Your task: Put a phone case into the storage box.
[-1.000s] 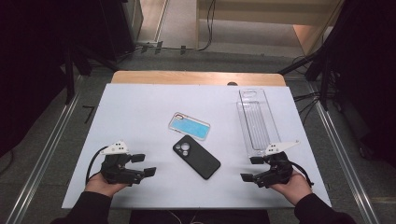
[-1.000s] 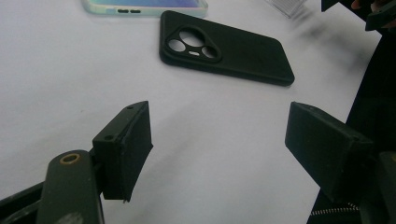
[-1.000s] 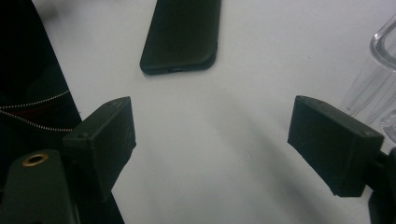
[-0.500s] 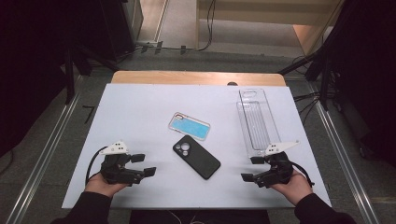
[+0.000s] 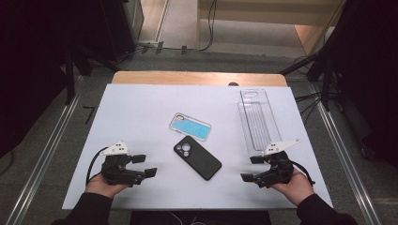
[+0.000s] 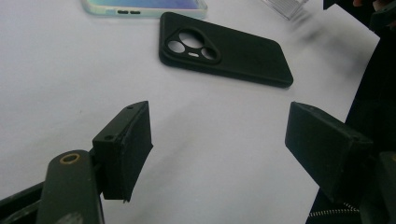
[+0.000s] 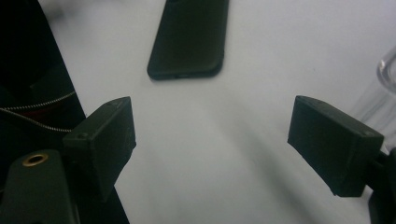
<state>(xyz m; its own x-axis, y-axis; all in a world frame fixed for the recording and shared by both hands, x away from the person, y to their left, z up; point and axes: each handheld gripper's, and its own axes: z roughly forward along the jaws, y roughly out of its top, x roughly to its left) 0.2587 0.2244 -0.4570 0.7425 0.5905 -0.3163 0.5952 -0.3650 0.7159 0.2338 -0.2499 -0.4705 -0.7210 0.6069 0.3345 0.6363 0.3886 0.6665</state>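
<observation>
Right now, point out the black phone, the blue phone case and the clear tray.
black phone point(image 5: 197, 157), high view, middle of its back
blue phone case point(image 5: 190, 126), high view, blue centre
clear tray point(image 5: 257, 123), high view, ribbed floor

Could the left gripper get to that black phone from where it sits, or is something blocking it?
Probably yes. The left gripper rests near the table's front edge with its jaws open and empty, pointing toward the black phone. Bare white table lies between them. The blue-backed phone case sits farther back, out of the way.

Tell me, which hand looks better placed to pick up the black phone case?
Probably the left. The left gripper rests with open jaws facing the black phone case and looks slightly nearer than the right gripper, which sits beside the clear tray.
</observation>
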